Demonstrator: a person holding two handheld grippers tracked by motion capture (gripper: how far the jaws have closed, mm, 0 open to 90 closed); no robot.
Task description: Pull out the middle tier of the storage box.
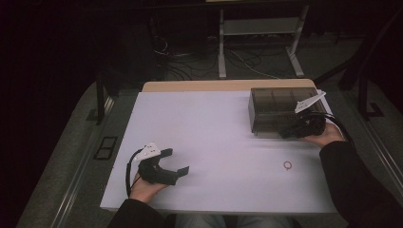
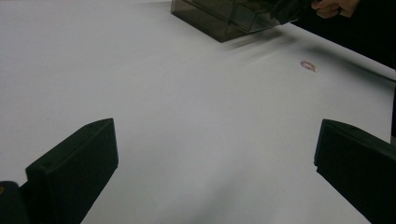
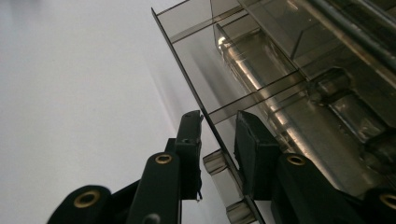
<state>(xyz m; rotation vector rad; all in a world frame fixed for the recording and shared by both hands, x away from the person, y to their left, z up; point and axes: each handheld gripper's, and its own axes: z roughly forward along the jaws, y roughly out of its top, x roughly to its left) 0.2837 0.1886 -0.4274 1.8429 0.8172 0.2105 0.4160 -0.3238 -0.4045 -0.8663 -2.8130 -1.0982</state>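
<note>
Desk [image 1: 214, 142] under dim light, white on top, with a smoky clear plastic box [image 1: 278, 111] at its far right corner. The right claw [image 1: 289, 133] is clenched on the box's near front wall, one jaw outside it and one inside, a small knob [image 3: 215, 163] just beside them. A small pink ring [image 1: 287, 165] lies in front of the box, apart from it. Well to the left of the box, the left claw [image 1: 175, 161] rests released, jaws spread wide over bare desk.
</note>
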